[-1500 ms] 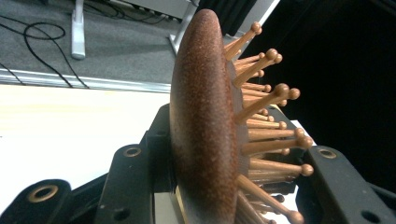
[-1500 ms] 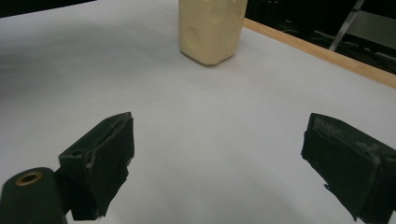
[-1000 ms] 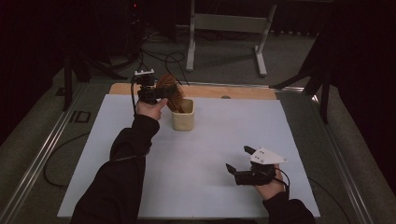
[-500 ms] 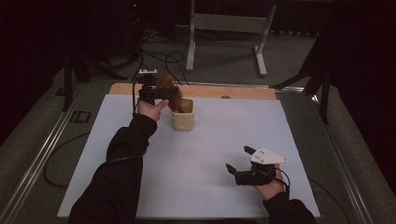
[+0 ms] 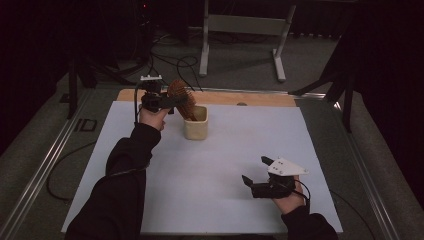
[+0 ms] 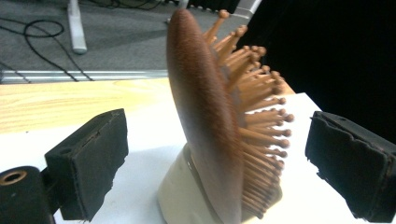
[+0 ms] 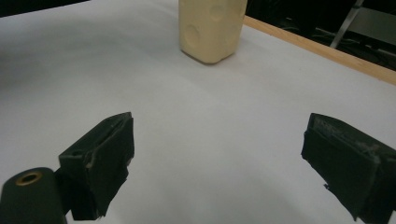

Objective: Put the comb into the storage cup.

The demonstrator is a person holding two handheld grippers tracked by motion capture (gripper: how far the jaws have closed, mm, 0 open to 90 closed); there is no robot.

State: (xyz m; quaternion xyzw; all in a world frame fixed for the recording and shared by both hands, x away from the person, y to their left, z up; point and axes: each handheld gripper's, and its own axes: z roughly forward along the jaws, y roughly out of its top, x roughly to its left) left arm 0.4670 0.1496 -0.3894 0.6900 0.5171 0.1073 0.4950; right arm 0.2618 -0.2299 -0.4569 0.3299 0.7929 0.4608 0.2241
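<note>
A brown hairbrush (image 5: 181,96) with wooden bristles stands head-up in a cream cup (image 5: 195,125) at the back of the white table. My left gripper (image 5: 170,102) is level beside the brush head. In the left gripper view the brush (image 6: 205,121) rises out of the cup (image 6: 180,200) between the two black pads (image 6: 91,158), and neither pad touches it. The left gripper (image 6: 219,158) is open and its jaws have just been opening. My right gripper (image 5: 254,170) rests open near the front right with nothing in it. From there the right gripper (image 7: 224,163) looks across bare table toward the cup (image 7: 211,28).
A white sheet (image 5: 235,150) covers the table, with a wooden strip (image 5: 250,98) along its far edge. Metal rails (image 5: 45,165) run down both sides. Beyond the table are a stand's legs (image 5: 240,25) and cables (image 5: 175,62) on the floor.
The left jaws have opened off the brush head, which now stands by itself in the cup. The right hand has kept still.
</note>
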